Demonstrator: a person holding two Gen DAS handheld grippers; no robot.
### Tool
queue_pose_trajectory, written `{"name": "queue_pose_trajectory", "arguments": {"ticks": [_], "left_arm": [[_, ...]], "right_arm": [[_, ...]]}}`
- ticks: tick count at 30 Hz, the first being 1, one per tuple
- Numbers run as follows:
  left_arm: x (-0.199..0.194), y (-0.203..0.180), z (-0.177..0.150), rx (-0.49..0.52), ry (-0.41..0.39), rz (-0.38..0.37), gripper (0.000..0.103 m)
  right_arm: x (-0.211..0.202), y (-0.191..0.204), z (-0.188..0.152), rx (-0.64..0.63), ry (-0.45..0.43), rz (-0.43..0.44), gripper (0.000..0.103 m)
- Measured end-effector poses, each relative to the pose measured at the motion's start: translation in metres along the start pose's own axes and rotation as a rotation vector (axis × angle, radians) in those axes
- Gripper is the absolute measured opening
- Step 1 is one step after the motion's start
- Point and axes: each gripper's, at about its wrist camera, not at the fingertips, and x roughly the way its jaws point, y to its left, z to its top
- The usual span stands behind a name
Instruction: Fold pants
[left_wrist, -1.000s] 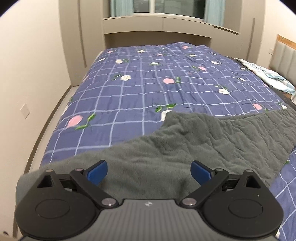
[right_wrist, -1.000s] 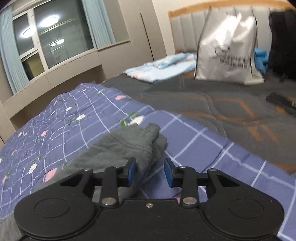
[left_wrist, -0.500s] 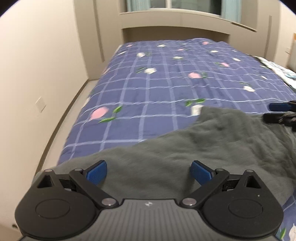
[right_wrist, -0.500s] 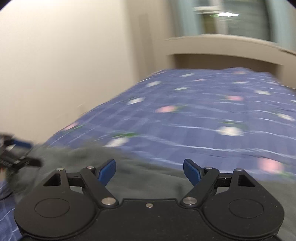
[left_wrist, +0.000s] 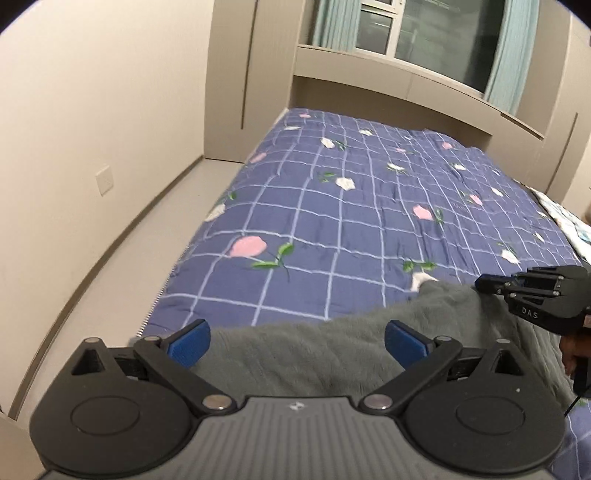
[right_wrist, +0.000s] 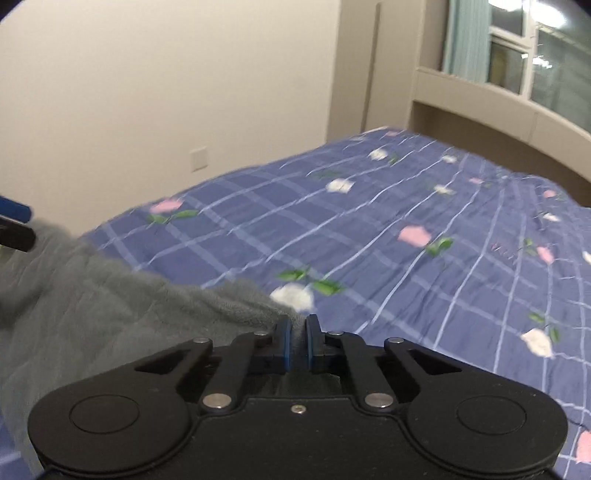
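Evidently early: grey pants (left_wrist: 332, 354) lie rumpled on the quilt (left_wrist: 351, 221), no finished fold visible. Left gripper (left_wrist: 297, 341) jaws spread above them; right gripper (right_wrist: 298, 341) pinches an edge.

We find the pants (left_wrist: 314, 354) lying on the quilt (left_wrist: 362, 206) at the bed's near edge; our left gripper (left_wrist: 295, 339) sits over their near portion; our right gripper (right_wrist: 298, 341) meets their far corner, right of the left one; wall (left_wrist: 92, 129) left; window (left_wrist: 424, 33) behind the bed.
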Motion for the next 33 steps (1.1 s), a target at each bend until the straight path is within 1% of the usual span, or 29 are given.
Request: {"name": "queue_pose_trajectory", "arguments": {"ticks": [1,3,5,7,9,11,12,14,17,18,19,20,22,24,26,27,29,30,32,33], "left_arm": [[0.007,-0.001,0.001,0.013,0.022,0.011,0.102],[0.024,-0.005,-0.002,0.054,0.072,0.043,0.102],[0.041,-0.01,-0.007,0.093,0.122,0.097,0.102],[0.045,-0.013,-0.012,0.106,0.115,0.112,0.102],[0.048,-0.015,-0.015,0.115,0.118,0.132,0.102],[0.053,-0.018,-0.019,0.126,0.129,0.155,0.102],[0.056,-0.019,-0.02,0.132,0.135,0.164,0.102],[0.061,-0.021,-0.025,0.154,0.151,0.181,0.102],[0.066,-0.019,-0.03,0.161,0.168,0.182,0.103],[0.067,-0.018,-0.03,0.158,0.176,0.179,0.103],[0.068,-0.017,-0.029,0.153,0.182,0.175,0.103],[0.067,-0.016,-0.028,0.146,0.187,0.17,0.103],[0.062,-0.014,-0.026,0.131,0.185,0.159,0.102],[0.053,-0.012,-0.025,0.115,0.184,0.15,0.102],[0.04,-0.009,-0.027,0.097,0.173,0.147,0.102],[0.034,-0.008,-0.029,0.091,0.171,0.153,0.102],[0.025,-0.002,-0.036,0.089,0.193,0.173,0.102],[0.022,0.001,-0.041,0.092,0.209,0.183,0.102],[0.018,0.01,-0.053,0.08,0.257,0.201,0.102],[0.014,0.016,-0.058,0.061,0.281,0.199,0.102]], "right_arm": [[0.006,0.0,0.001,0.004,0.01,-0.018,0.0],[0.019,0.0,0.0,0.024,0.053,-0.006,0.0],[0.017,0.004,-0.002,0.013,0.04,-0.044,0.014],[0.004,0.011,0.0,0.001,-0.019,-0.087,0.038],[-0.008,0.019,0.002,0.011,-0.07,-0.079,0.054],[-0.009,0.03,0.001,0.0,-0.085,-0.062,0.055],[-0.004,0.038,0.0,-0.021,-0.077,-0.056,0.055],[0.009,0.05,-0.003,-0.052,-0.038,-0.07,0.055],[0.036,0.057,-0.011,-0.061,0.039,-0.116,0.055],[0.041,0.057,-0.014,-0.061,0.037,-0.122,0.058],[0.044,0.056,-0.015,-0.055,0.033,-0.129,0.063],[0.043,0.054,-0.013,-0.042,0.035,-0.134,0.065],[0.032,0.049,-0.01,-0.009,0.019,-0.13,0.065],[0.012,0.051,-0.011,-0.007,-0.002,-0.138,0.066],[-0.01,0.054,-0.019,0.004,-0.019,-0.136,0.071],[-0.024,0.058,-0.026,0.019,-0.021,-0.132,0.076],[-0.041,0.068,-0.04,0.021,0.001,-0.116,0.082],[-0.046,0.075,-0.051,0.005,0.027,-0.123,0.086],[-0.048,0.085,-0.068,-0.024,0.084,-0.138,0.087],[-0.05,0.088,-0.077,-0.023,0.093,-0.149,0.088]]}}
